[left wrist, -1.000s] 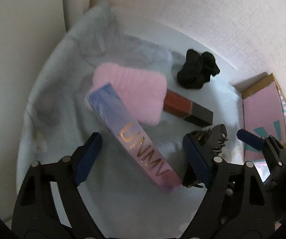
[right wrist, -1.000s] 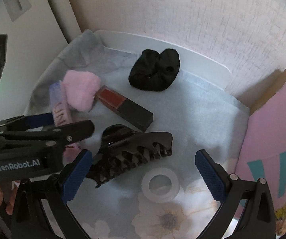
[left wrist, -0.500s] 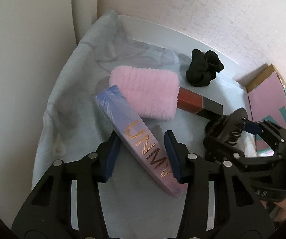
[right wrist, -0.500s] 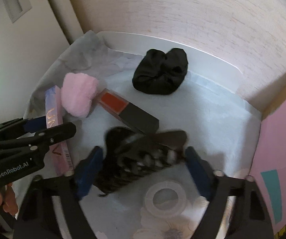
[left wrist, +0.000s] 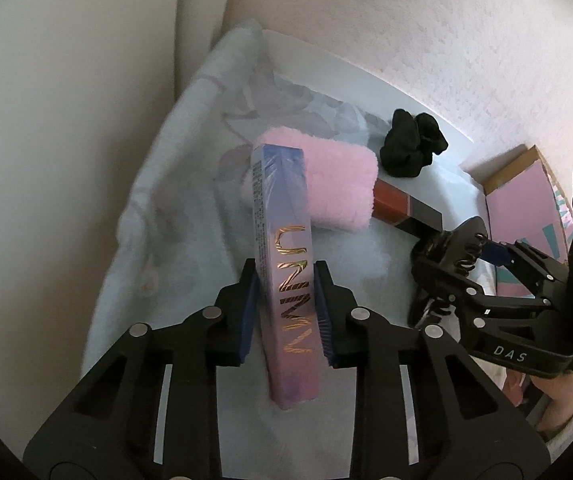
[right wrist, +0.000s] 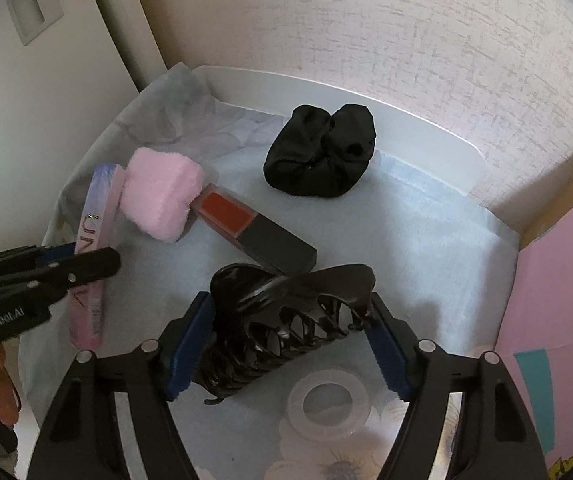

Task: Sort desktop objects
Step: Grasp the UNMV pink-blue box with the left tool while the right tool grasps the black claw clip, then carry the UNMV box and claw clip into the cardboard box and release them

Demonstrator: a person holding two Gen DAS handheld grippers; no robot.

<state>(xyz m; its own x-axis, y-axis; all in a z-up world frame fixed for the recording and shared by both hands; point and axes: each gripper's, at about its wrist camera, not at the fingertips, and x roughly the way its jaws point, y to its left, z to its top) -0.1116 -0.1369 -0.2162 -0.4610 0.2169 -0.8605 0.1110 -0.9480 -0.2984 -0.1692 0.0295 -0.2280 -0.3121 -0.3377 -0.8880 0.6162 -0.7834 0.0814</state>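
My left gripper (left wrist: 285, 304) is shut on a long purple-pink box with gold letters (left wrist: 282, 216), its blue pads pressed on both long sides. The box also shows in the right wrist view (right wrist: 94, 240), held by the left gripper (right wrist: 82, 258). My right gripper (right wrist: 290, 344) is shut on a black hair claw clip (right wrist: 282, 320), held end to end between the pads. The claw clip (left wrist: 452, 248) also shows in the left wrist view. A pink fluffy pad (right wrist: 160, 192), a red and black box (right wrist: 254, 232) and a black scrunchie (right wrist: 322, 152) lie on the cloth.
A pale floral cloth (right wrist: 406, 240) covers the white table against a textured wall. A clear tape ring (right wrist: 328, 402) lies below the claw clip. A pink cardboard box (right wrist: 558, 288) stands at the right edge. A white door frame is at the left.
My left gripper closed on the purple-pink box and turned it straight between the pads. My right gripper closed on the hair claw clip.
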